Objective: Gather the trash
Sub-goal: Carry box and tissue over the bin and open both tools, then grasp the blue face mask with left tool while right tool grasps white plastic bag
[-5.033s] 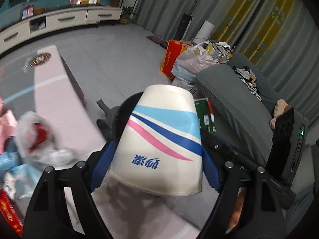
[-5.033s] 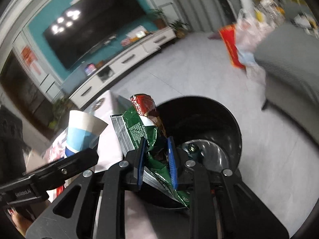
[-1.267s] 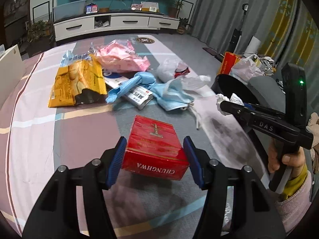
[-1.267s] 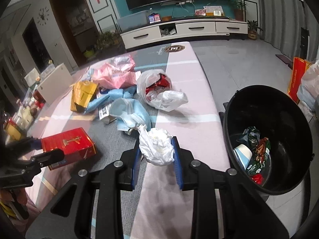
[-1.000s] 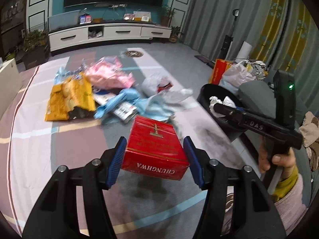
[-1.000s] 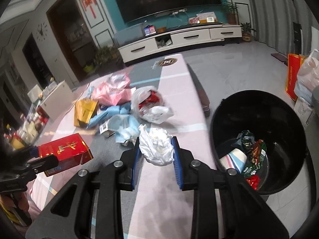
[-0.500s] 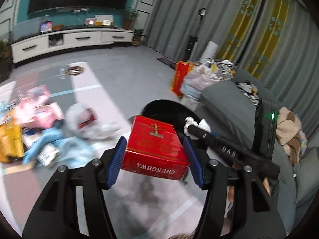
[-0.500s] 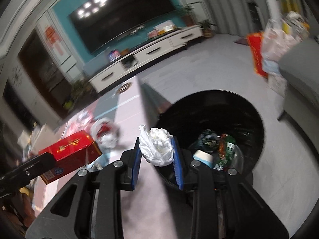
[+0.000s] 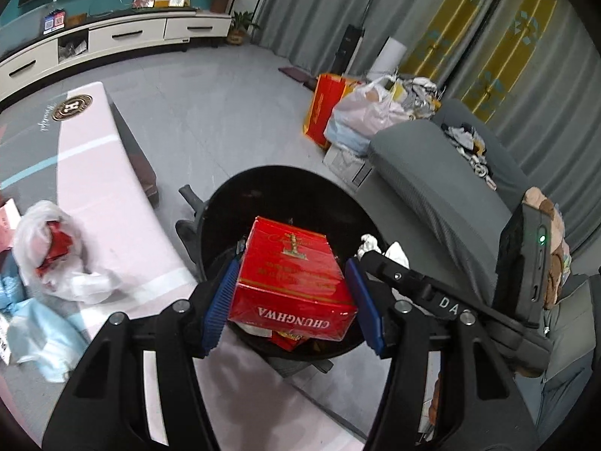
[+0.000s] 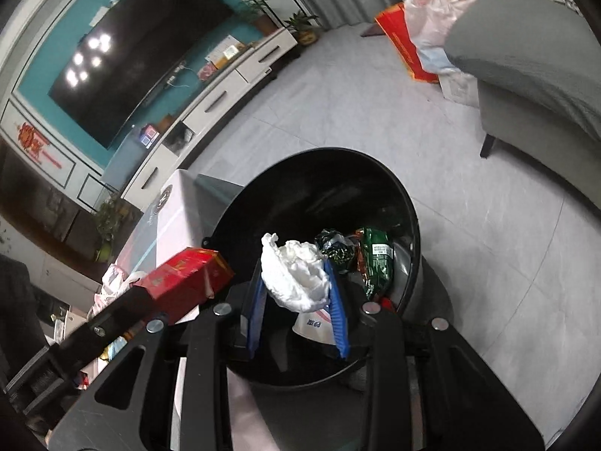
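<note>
Two grippers were positioned over the black bin, each carrying one piece of trash not yet released.

Left of the bin, on the pink-and-grey table top, a crumpled clear plastic bag with red contents and a pale blue cloth-like item remained uncollected. Further litter may have lain beyond the frame edge; that could not be confirmed.

Over the bin mouth, the left gripper was clamped on a red carton, a glossy rigid box with gold print, its blue ribbed pads pressed against both side faces.

Right of the carton, the right gripper had a white tissue wad between its pads, soft and crumpled. Its jaws had just been opening slightly; the wad looked to rest against both pads, so the hold was judged not yet given up.

Inside the bin, a round, smooth, dark plastic tub, lay a green foil wrapper, a dark crinkled wrapper and a white paper cup.

Judged progress: partly complete. Three items were binned, two were ready to drop, and at least two were left on the table.
</note>
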`<state>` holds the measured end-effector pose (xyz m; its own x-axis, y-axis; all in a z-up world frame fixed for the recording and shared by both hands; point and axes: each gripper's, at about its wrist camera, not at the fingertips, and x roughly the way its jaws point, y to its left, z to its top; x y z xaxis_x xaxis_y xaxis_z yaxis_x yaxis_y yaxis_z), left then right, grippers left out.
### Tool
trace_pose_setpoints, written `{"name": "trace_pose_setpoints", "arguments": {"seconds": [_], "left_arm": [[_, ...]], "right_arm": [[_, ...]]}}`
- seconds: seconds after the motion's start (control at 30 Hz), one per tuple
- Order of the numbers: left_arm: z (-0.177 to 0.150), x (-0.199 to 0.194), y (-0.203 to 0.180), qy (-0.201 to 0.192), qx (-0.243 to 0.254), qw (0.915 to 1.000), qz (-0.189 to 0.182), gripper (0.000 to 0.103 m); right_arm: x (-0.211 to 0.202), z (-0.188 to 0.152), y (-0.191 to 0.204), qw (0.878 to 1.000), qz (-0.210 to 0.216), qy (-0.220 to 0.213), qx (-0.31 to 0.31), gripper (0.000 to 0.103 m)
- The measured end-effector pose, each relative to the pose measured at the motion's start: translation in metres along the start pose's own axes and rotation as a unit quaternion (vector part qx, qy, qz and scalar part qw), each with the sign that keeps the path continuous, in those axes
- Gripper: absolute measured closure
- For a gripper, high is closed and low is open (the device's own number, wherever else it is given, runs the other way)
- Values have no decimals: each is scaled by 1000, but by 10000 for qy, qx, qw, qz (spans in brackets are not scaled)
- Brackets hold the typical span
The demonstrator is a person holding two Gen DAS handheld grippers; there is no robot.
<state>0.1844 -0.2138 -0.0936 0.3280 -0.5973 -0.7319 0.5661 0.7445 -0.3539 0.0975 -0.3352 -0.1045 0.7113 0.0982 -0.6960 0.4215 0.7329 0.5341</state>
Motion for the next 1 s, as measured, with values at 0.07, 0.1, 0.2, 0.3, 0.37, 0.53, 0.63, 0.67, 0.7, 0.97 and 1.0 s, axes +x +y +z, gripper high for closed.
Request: {"name": "trace_pose_setpoints", "arguments": {"seconds": [0.07,0.1,0.2,0.3,0.37,0.53,0.63,0.67,0.7,0.97,1.0], "left_arm": [[0,8,0,71,6,10000,5,43],[1,11,2,113,-11,9999,-7,43],[2,18,3,126,-98,9999,-23,34],[3,20,6,129,-163,9997,-108,29],[2,18,7,93,-158,9998,-117,26],[-6,4,9,21,-111,9997,-197,13],[-16,-11,9,-54,-46,9999,-147,7],[-21,-17,10,-92,-45,9998,-154,5],[-26,-23,10,-136,-52,9997,-172,3],[-55,-78,31,-544,-202,9981,-198,3],[-57,-85,36,-634,-265,9975,-178,3]], "right_arm": [[4,0,-4,9999,9,46,127,64],[6,1,-5,9997,48,62,212,59],[8,2,-11,9990,34,75,442,42],[8,3,-14,9984,28,61,570,42],[6,2,-12,9985,9,31,547,42],[6,1,-8,9989,-11,45,464,42],[5,0,-4,9992,28,39,406,42],[6,0,-1,9993,45,28,373,42],[5,0,2,9994,58,12,333,42],[6,-9,32,9996,269,31,-47,41],[8,-11,39,9994,309,76,-153,40]]}}
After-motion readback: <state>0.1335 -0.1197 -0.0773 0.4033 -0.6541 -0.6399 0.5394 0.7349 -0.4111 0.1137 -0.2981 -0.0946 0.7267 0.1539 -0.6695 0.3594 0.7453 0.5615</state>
